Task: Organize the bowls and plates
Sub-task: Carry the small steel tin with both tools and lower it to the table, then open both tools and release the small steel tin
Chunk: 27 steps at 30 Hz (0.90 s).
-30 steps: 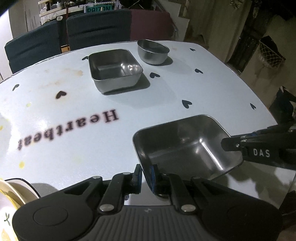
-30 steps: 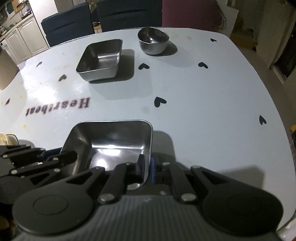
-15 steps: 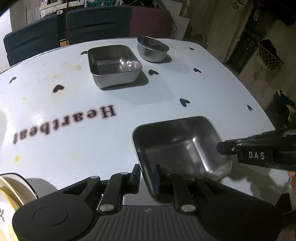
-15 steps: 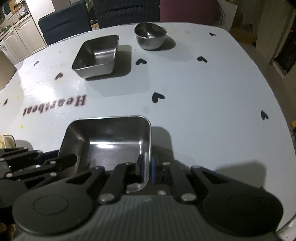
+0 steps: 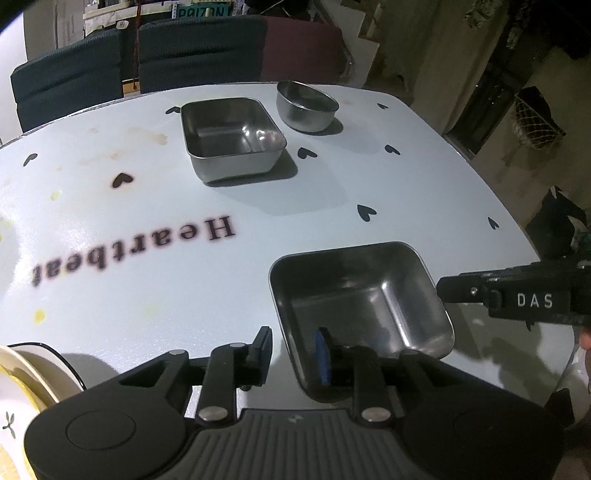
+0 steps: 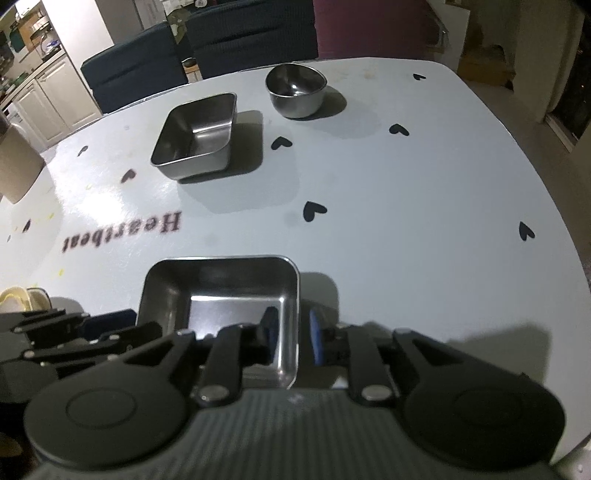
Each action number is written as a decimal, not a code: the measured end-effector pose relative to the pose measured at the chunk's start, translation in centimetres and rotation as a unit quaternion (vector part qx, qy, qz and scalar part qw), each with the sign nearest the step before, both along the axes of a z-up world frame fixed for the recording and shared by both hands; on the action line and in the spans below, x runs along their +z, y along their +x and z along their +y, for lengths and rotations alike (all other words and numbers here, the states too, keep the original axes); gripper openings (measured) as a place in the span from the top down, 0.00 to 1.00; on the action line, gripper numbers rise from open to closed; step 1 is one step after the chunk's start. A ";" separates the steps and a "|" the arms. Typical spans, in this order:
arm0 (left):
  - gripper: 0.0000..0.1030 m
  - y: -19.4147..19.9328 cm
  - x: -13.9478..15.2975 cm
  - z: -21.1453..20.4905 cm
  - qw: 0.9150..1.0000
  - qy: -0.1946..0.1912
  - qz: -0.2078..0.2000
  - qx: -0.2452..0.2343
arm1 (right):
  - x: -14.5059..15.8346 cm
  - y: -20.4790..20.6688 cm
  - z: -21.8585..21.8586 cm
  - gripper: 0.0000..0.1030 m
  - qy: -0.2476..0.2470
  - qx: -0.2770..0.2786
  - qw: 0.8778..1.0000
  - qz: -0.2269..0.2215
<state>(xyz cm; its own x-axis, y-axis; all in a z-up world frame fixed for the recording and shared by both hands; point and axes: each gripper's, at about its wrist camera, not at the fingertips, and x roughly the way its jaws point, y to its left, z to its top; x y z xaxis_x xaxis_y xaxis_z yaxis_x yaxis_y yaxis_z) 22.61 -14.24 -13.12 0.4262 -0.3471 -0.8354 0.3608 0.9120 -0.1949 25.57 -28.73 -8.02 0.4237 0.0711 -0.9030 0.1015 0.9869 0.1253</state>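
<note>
two steel trays (image 5: 354,295) (image 5: 231,138), one steel bowl (image 5: 306,107), both hand-held grippers (image 5: 293,350) (image 6: 291,334) just spread, astride near tray's rim

left hand-held gripper (image 5: 291,347): black, blue pads, silver screws | right hand-held gripper (image 6: 291,334): same, white "DAS" marking

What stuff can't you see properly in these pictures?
- Pale dish, left wrist view: cut off by the left edge and hidden behind the left claw, so its shape and contents are unclear.
- Near steel tray, right wrist view: its closest wall is hidden behind the right claw.
- Brown thing, right wrist view: cut off at the left edge, cannot tell what it is.
- Sign behind the chairs, left wrist view: too small to read.
</note>
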 end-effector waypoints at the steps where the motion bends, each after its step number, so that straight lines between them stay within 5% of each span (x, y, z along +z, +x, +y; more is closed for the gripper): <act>1: 0.72 -0.1 0.1 0.0 1.000 -0.001 0.000 -0.001 | 0.1 -0.1 0.0 0.77 0.001 0.001 1.000 -0.001; 10: 0.59 -1.0 2.3 1.2 1.000 -0.017 -0.021 -0.001 | 0.8 -1.5 0.2 0.59 0.000 0.001 1.000 -0.020; 12: 0.48 -1.0 3.1 1.6 0.999 -0.026 -0.027 0.005 | 1.3 -1.9 0.1 0.50 0.001 -0.002 1.000 -0.030; 14: 0.24 -0.9 3.9 2.1 0.999 -0.034 -0.041 0.012 | 2.2 -2.1 0.1 0.43 0.001 -0.006 0.999 -0.047; 20: 0.04 0.4 6.1 3.5 0.995 -0.040 -0.081 0.041 | 4.7 -2.3 -0.5 0.23 0.007 -0.038 0.993 -0.115; 27: 0.00 3.8 7.1 6.5 0.988 -0.025 -0.112 0.104 | 5.6 -0.5 -1.0 0.00 0.004 -0.077 0.984 -0.163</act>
<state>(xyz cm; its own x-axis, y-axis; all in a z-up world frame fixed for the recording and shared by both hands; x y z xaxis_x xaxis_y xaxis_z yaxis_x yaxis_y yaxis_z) 26.38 -7.75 -5.98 0.6647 -0.2713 -0.6961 0.2056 0.9622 -0.1788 25.02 -29.74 -2.40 0.6976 -0.0104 -0.7164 0.2021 0.9622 0.1828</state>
